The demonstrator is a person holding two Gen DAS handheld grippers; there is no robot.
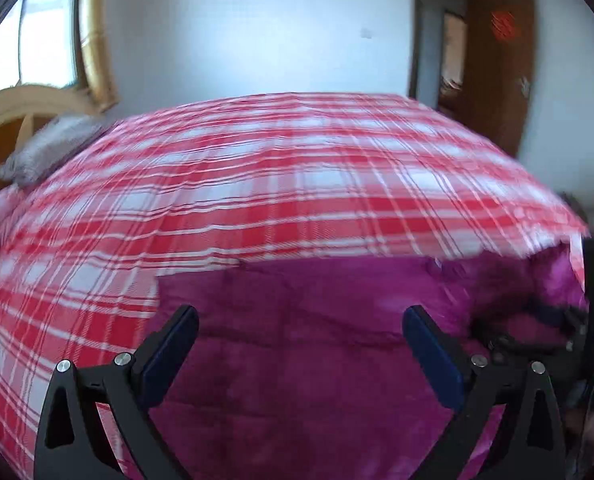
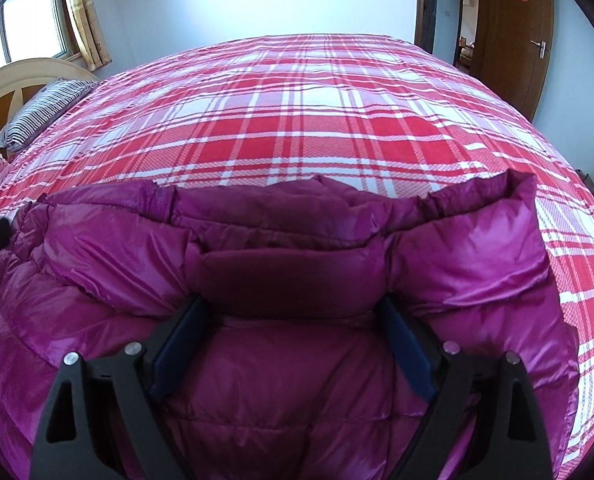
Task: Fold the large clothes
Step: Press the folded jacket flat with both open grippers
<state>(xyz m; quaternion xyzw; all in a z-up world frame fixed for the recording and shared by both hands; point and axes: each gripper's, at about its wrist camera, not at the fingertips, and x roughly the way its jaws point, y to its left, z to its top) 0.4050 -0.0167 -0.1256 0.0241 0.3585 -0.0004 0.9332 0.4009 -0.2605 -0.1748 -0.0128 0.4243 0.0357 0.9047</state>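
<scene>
Both grippers are hanging wide open over the puffy purple down jacket on the bed.

The right gripper (image 2: 293, 320) is straddling a fat fold of the jacket (image 2: 289, 280), pads not pinching it. The left gripper (image 1: 301, 332) is holding nothing; the jacket (image 1: 297, 344) is lying below and ahead, its long way running side to side. The left view is blurry. The jacket's near edge is cut off.

One jacket (image 2: 297, 360), one pillow (image 2: 41, 114), one bed (image 2: 337, 112)

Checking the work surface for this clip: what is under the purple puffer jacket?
The purple puffer jacket lies on a red-and-white plaid bedspread that covers the bed. Whatever sits directly beneath the jacket, and the mattress itself, is covered.
</scene>
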